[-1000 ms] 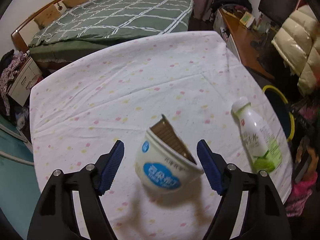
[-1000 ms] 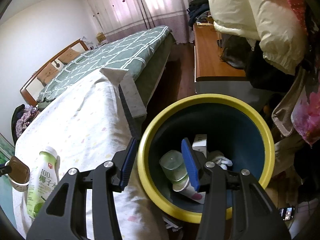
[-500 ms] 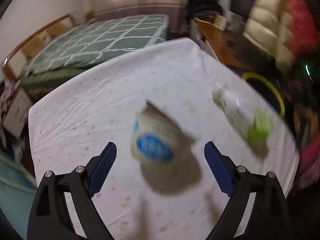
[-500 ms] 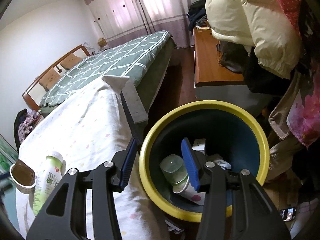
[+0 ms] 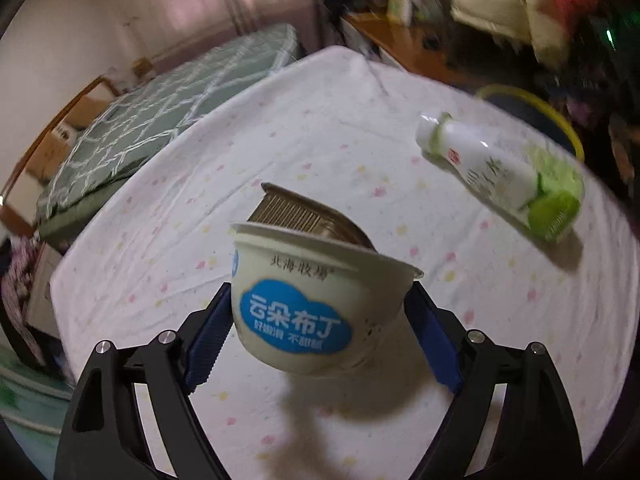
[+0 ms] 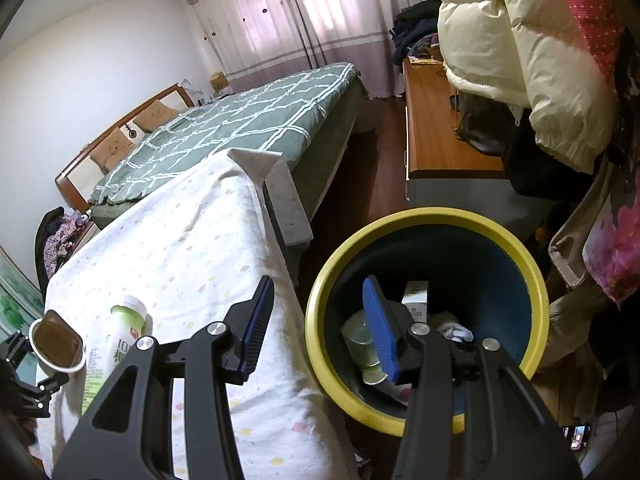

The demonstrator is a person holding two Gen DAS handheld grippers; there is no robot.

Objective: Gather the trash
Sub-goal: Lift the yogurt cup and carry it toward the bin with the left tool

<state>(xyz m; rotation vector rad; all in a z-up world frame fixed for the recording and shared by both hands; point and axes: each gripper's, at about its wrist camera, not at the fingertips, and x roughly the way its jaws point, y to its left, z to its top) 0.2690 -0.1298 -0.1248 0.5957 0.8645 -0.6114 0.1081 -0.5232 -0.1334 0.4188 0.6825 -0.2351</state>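
1. Left gripper [image 5: 320, 336], lower centre of the left wrist view: black angular arms with ribbed blue pads [image 5: 206, 350]. Its jaws have just been closing slightly; they stand wide, one either side of the pudding cup [image 5: 312, 304], but whether the pads press on it cannot be told.
2. Pudding cup: a white, rounded plastic tub with a blue cloud label, a thin rim and a ridged brown foil lid peeled upward.
3. Tablecloth [image 5: 320, 152]: white, wrinkled fabric with pastel spots.
4. Drink bottle [image 5: 496, 176], upper right: smooth white plastic with a green label, lying on its side.
5. Right gripper [image 6: 320, 324], right wrist view: jaws partly apart and empty, straddling the yellow rim of the waste bin [image 6: 536, 304].
6. Waste bin: round, dark blue inside, holding a clear cup [image 6: 358, 340] and a carton.
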